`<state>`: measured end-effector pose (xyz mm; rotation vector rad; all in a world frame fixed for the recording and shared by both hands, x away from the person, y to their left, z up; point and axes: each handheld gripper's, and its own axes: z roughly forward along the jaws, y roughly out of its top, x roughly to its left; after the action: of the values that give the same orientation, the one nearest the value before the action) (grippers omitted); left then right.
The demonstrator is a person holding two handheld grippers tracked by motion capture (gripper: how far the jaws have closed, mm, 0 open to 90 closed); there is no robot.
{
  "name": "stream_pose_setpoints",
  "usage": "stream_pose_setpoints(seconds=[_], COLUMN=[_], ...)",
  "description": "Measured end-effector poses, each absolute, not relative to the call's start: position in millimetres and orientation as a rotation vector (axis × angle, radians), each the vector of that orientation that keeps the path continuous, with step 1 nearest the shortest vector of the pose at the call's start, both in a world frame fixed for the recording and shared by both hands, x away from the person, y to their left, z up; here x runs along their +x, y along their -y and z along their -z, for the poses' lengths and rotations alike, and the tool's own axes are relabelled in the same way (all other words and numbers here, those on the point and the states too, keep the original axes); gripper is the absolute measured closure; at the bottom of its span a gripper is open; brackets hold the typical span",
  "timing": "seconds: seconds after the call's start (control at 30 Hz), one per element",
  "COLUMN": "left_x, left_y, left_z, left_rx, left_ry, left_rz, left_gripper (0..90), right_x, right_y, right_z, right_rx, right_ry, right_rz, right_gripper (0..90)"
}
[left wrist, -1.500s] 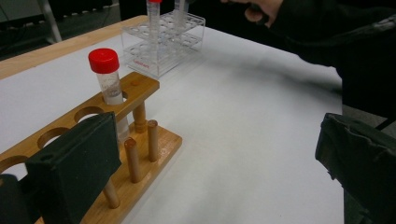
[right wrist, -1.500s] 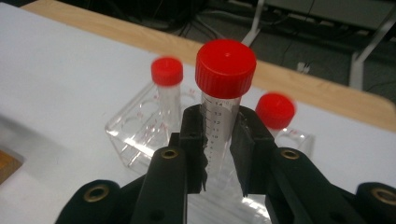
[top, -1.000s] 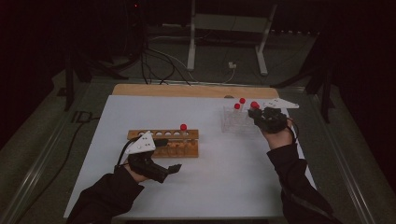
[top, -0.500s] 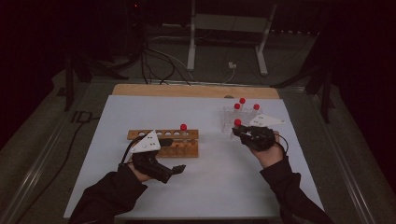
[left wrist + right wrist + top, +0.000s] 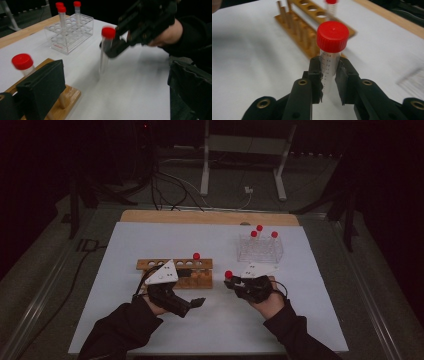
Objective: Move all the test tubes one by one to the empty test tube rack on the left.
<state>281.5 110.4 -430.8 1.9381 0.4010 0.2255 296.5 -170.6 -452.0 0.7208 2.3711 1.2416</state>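
My right gripper (image 5: pixel 234 283) is shut on a clear, red-capped tube (image 5: pixel 332 35), gripping it upright just below the cap. It hovers over the white table a little right of the wooden rack (image 5: pixel 175 270). That rack holds one red-capped tube (image 5: pixel 196 256) near its right end. My left gripper (image 5: pixel 197 302) stands open in front of the wooden rack, and its fingers (image 5: pixel 42 85) are spread wide with nothing between them. In the left gripper view the held tube (image 5: pixel 106 50) hangs above the table beside the rack's end.
A clear plastic rack (image 5: pixel 260 251) with three red-capped tubes stands at the back right. The white tabletop (image 5: pixel 300 320) ends in a wooden strip (image 5: pixel 210 217) at the far edge. Beyond it are cables and a stand's legs on the dark floor.
My right gripper has carried the tube from beside the clear rack leftward and toward the person, and slightly lower, to near the wooden rack's right end. The left gripper has stayed put.
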Motion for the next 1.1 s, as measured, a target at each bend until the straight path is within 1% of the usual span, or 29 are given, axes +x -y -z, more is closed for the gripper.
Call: stream_pose_setpoints(seconds=[0.2, 0.33, 0.4, 0.43, 0.53, 0.63, 0.73, 0.87, 1.03, 1.1], left_x=[281.4, 282.1, 282.3, 282.7, 283.2, 283.4, 283.1, 283.4, 283.2, 283.3], left_y=[-101.9, -97.9, -96.4, -95.9, -94.5, -93.5, -91.9, -89.3, -86.2, -85.6], left_z=[429.7, 430.4, 431.4, 432.0, 433.7, 435.4, 436.9, 437.7, 439.0, 439.9], left_rx=[1.946, 1.954, 1.958, 1.961, 1.966, 1.973, 1.976, 1.980, 1.998, 2.002], left_ry=[-0.390, -0.390, -0.389, -0.384, -0.381, -0.369, -0.360, -0.344, -0.327, -0.326], left_rz=[-0.233, -0.247, -0.259, -0.258, -0.274, -0.281, -0.291, -0.302, -0.301, -0.298], left_gripper=[4.5, 9.1, 15.9, 16.6, 24.8, 35.7, 44.6, 51.5, 62.7, 65.3], right_x=[287.9, 284.7, 283.3, 282.4, 280.0, 278.4, 277.2, 276.4, 276.2, 276.2], right_y=[151.3, 139.7, 135.0, 133.0, 129.0, 126.8, 125.7, 125.2, 125.4, 125.8], right_z=[458.0, 459.5, 459.8, 459.7, 459.2, 458.6, 458.5, 458.7, 459.5, 459.2], right_rx=[0.664, 0.632, 0.614, 0.607, 0.587, 0.577, 0.577, 0.574, 0.573, 0.576], right_ry=[-2.425, -2.451, -2.464, -2.469, -2.479, -2.488, -2.491, -2.494, -2.496, -2.495], right_rz=[-1.258, -1.257, -1.260, -1.264, -1.268, -1.282, -1.285, -1.291, -1.289, -1.291], right_gripper=[74.7, 74.7, 74.7, 74.7, 74.6, 74.7, 74.6, 74.7, 74.7, 74.7])
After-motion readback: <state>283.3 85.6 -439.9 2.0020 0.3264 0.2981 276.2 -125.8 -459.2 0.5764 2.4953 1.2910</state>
